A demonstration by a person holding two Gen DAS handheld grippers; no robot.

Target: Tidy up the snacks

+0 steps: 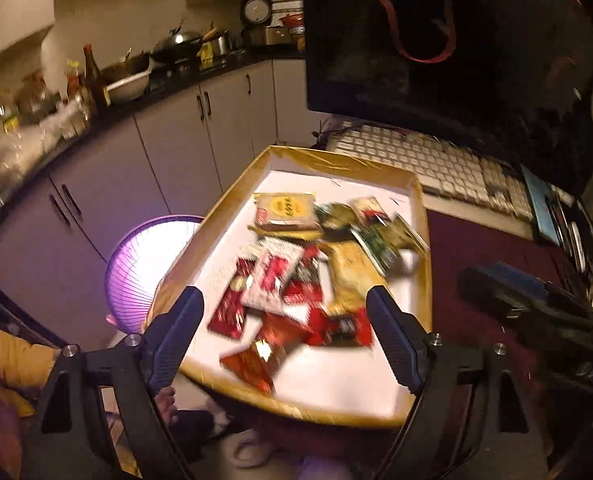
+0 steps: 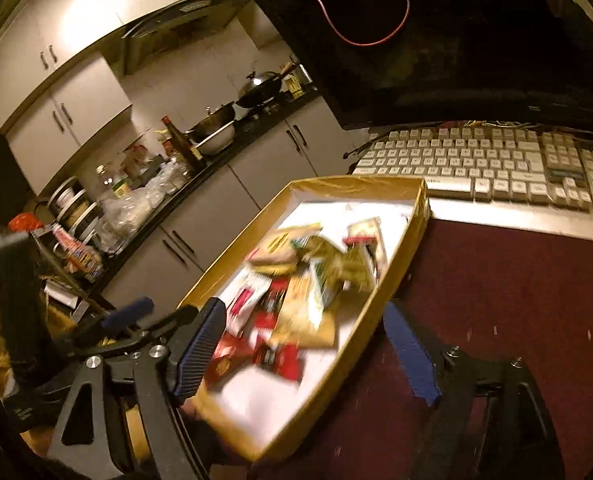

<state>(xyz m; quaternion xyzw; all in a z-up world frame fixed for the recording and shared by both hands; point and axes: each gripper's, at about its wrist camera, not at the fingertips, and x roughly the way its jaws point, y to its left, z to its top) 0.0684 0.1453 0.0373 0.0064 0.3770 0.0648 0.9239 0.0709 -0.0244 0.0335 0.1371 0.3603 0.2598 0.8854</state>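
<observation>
A shallow cardboard box (image 1: 240, 178) with a white floor holds a loose pile of snack packets: red ones (image 1: 272, 280) at the near end, green ones (image 1: 376, 236) at the far right, and a yellow-brown one (image 1: 286, 208) at the far end. The box also shows in the right wrist view (image 2: 400, 270), with the snack packets (image 2: 308, 292) heaped inside. My left gripper (image 1: 284, 300) is open and empty above the box's near end. My right gripper (image 2: 302, 312) is open and empty, straddling the box's right wall. The left gripper (image 2: 128, 312) shows at the left of the right wrist view.
The box overhangs the left edge of a maroon table surface (image 2: 508, 304). A white keyboard (image 2: 480, 164) and a dark monitor (image 1: 436, 40) stand behind it. A purple basket (image 1: 144, 264) sits below on the left. Kitchen cabinets (image 1: 144, 160) and a cluttered counter run behind.
</observation>
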